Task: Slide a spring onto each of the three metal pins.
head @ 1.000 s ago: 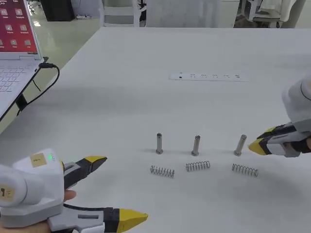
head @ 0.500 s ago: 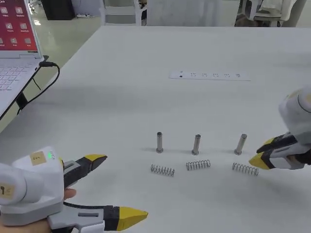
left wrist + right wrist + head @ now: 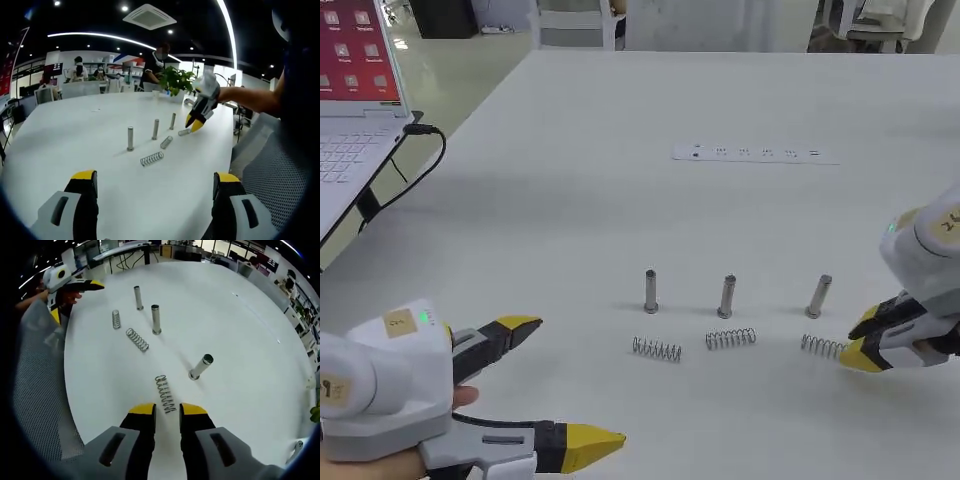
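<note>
Springs of coiled steel wire lie low-centre on the white desk, one before each upright grey metal pin, none threaded. Right tool, jaws narrowly parted, straddles the rightmost spring's end, likely to pinch it; left tool hangs wide open, lower left.

No readable text. Red tiles on open white laptop screen: too small. Dark marks on flat white strip: blurred. Small yellow sticker on left gripper: illegible.
</note>
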The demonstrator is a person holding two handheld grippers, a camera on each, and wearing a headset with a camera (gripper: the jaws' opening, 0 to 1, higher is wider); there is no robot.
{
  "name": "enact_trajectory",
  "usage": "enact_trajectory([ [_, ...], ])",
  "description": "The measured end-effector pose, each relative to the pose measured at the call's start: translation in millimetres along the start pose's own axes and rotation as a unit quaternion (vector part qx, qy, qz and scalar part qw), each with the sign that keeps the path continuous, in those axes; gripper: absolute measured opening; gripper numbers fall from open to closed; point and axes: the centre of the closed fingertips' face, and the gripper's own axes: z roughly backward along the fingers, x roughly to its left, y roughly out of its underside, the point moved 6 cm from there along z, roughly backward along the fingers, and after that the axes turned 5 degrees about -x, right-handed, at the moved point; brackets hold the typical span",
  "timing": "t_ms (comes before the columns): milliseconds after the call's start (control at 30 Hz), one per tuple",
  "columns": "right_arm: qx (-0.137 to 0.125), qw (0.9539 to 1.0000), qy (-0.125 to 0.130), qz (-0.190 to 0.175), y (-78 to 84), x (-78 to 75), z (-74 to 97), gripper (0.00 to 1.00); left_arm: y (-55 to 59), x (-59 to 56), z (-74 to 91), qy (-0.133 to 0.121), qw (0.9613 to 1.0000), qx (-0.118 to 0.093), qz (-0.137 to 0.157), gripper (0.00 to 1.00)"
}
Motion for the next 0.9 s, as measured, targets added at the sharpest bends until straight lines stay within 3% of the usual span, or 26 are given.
enact_trajectory([
  [900, 0.020, 0.9985, -0.027, 0.044, 2.4, -3.0, -10.5, 0.12, -0.6, -1.0, 2.1, 0.005, 0.9999, 0.011, -0.012, 0.89],
])
